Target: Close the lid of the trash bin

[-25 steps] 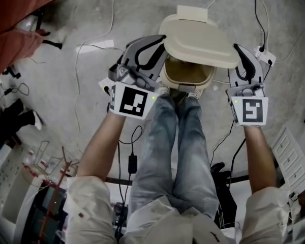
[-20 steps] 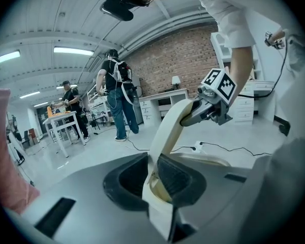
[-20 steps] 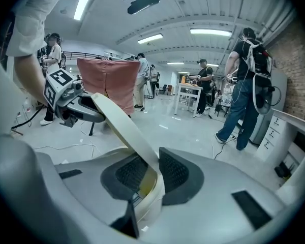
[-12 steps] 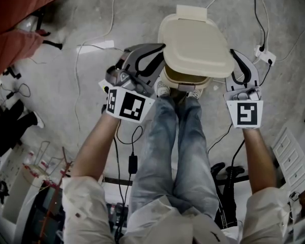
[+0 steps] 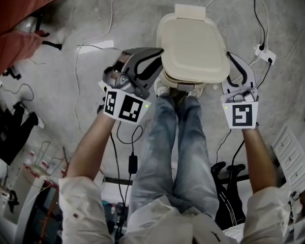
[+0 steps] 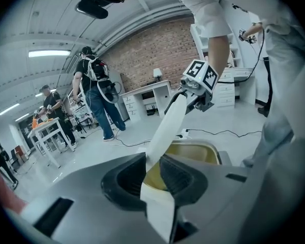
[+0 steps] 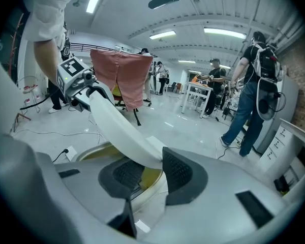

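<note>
A cream trash bin [image 5: 187, 82] stands on the floor in front of the person's shoes. Its cream lid [image 5: 193, 44] lies low over it and covers the opening in the head view. In both gripper views the lid [image 6: 168, 126] still slants above the yellowish inside [image 6: 195, 151]. My left gripper [image 5: 158, 55] has the lid's left edge between its jaws, my right gripper [image 5: 232, 59] the right edge. Both pairs of jaws have just been opening. In the left gripper view [image 6: 153, 166] and the right gripper view [image 7: 151, 169] a gap shows beside the lid [image 7: 117, 131].
The person's legs [image 5: 178, 136] and shoes stand right against the bin. Cables and a power strip [image 5: 263, 55] lie on the concrete floor around it. A red cloth [image 5: 18, 14] hangs at the top left, white drawers [image 5: 295, 156] at the right. People and tables stand farther off.
The lid has swung down from a raised tilt to nearly flat, hiding the bin's opening in the head view. Both grippers have sunk with it.
</note>
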The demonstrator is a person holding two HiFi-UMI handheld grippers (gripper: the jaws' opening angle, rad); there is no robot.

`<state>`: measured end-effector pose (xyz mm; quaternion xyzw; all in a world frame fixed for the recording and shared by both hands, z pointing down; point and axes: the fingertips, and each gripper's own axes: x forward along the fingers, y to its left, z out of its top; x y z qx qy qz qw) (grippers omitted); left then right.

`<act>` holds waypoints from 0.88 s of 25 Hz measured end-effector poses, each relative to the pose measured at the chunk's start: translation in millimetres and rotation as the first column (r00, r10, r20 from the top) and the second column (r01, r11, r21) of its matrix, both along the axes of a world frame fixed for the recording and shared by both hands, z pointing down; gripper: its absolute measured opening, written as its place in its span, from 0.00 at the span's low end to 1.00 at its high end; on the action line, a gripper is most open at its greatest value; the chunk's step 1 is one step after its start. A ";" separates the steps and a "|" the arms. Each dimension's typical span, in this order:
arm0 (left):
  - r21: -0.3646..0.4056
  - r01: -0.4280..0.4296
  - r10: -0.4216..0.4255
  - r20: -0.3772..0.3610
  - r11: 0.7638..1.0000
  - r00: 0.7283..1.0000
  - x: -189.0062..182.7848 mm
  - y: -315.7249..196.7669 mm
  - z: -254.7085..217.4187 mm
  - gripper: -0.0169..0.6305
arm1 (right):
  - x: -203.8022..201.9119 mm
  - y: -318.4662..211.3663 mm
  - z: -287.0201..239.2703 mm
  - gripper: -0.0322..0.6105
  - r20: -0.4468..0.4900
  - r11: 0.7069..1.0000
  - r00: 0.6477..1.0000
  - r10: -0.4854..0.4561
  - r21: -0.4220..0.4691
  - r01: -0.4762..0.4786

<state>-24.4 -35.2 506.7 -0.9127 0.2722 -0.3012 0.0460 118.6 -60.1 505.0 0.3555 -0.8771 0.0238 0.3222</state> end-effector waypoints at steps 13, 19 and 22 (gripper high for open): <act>-0.020 -0.127 0.129 0.090 0.992 0.988 2.8 20.7 22.2 0.21 | -2.3 23.4 24.4 0.31 -0.157 0.980 0.968 -0.197 -0.002 0.199; -0.053 -0.173 0.177 0.091 0.983 0.980 3.3 25.8 28.5 0.23 | -2.5 29.9 32.1 0.35 -0.162 0.974 0.961 -0.225 -0.030 0.223; -0.074 -0.194 0.200 0.089 0.978 0.976 4.1 29.2 31.3 0.24 | -2.2 33.3 34.4 0.36 -0.182 0.967 0.950 -0.255 -0.042 0.252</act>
